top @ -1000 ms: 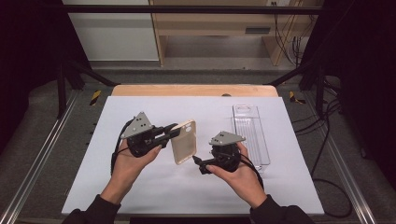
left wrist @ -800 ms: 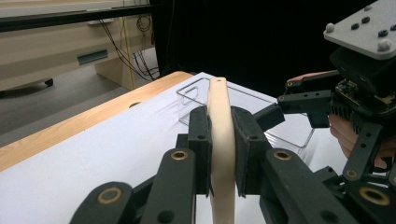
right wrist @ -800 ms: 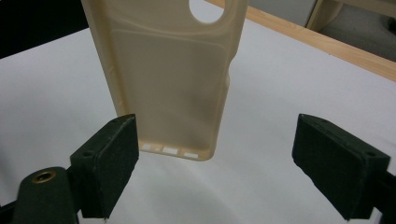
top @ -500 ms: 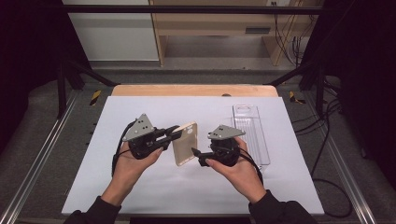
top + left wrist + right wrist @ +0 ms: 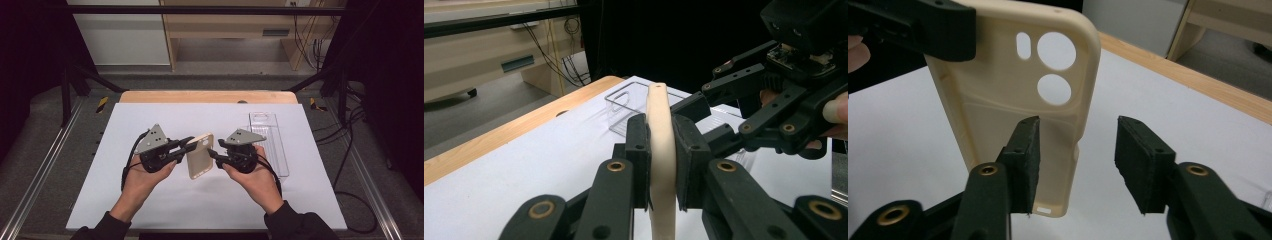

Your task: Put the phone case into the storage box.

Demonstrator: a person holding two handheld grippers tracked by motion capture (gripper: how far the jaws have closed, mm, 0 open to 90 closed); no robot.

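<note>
A cream phone case [image 5: 201, 156] with round camera holes hangs upright above the white mat, edge-on in the left gripper view [image 5: 660, 130]. My left gripper [image 5: 189, 145] is shut on its upper edge, both pads pressing the case [image 5: 659, 145]. My right gripper [image 5: 212, 154] sits right beside the case's right side. In the right gripper view its jaws [image 5: 1078, 160] stand apart, having just been closing. The case [image 5: 1013, 90] has its side edge reaching into the gap, and the pads do not press on it. The right gripper [image 5: 709, 122] also appears behind the case in the left gripper view.
A clear plastic tray [image 5: 267, 140] lies on the mat at the right, just behind the right hand [image 5: 624, 107]. The white mat [image 5: 150, 200] covers a wooden table whose far edge [image 5: 207, 96] shows. Metal rails and cables run along both sides.
The right gripper has moved up and left toward the case and its jaws have narrowed. The left gripper and the case have stayed where they were.
</note>
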